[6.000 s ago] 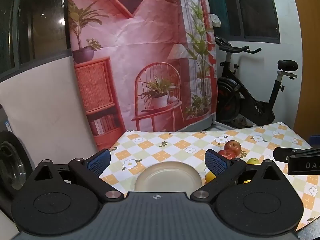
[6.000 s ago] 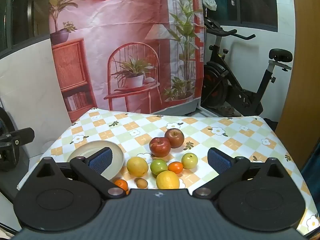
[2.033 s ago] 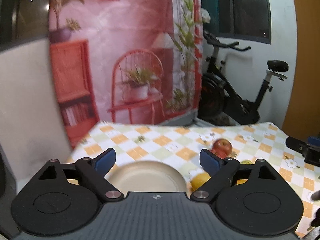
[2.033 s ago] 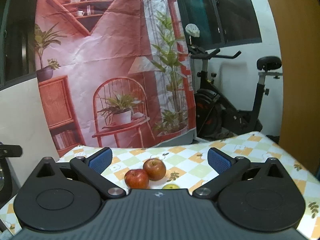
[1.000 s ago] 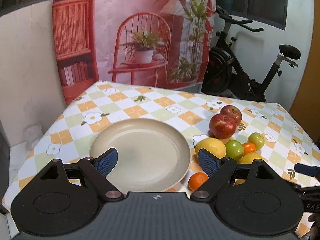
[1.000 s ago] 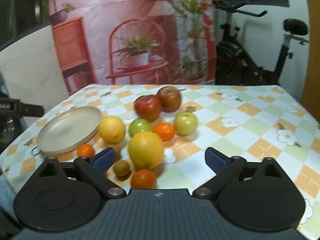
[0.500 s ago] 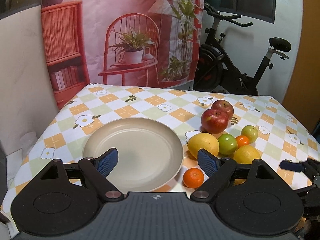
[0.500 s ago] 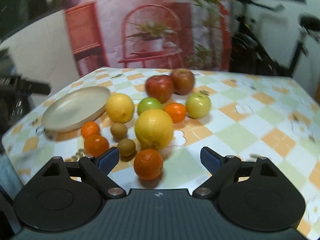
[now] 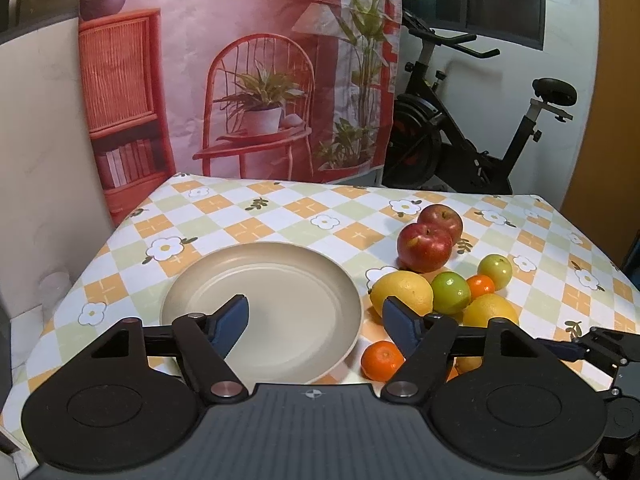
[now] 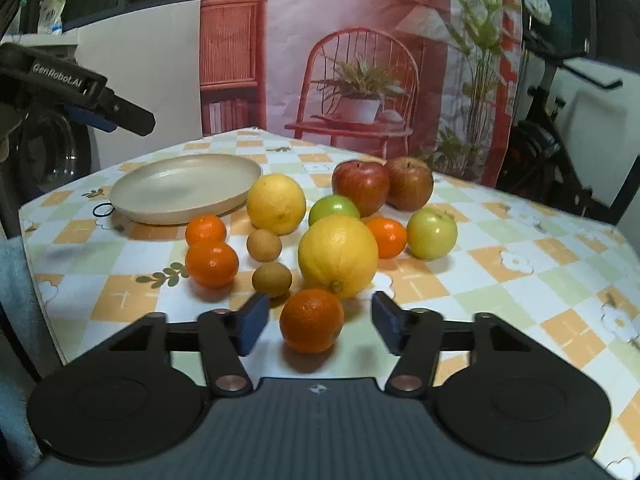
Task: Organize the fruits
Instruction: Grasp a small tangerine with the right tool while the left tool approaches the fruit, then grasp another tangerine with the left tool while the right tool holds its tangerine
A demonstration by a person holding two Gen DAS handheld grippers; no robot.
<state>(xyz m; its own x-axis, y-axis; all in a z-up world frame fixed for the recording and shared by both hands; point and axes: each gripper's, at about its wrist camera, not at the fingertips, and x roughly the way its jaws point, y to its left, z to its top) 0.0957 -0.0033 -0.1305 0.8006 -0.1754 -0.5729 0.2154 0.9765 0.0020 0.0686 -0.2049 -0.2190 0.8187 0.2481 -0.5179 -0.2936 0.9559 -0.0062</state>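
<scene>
i found the plate [image 10: 182,188] at upper left of the right wrist view, bare. my right gripper [image 10: 316,322] was closing around the nearest orange [image 10: 311,320] at lower centre, pads not yet touching. likely fault: the round fruit squirting forward into the large lemon [image 10: 338,256]. my left gripper [image 9: 314,320] was narrowing over the plate, holding nothing.
</scene>
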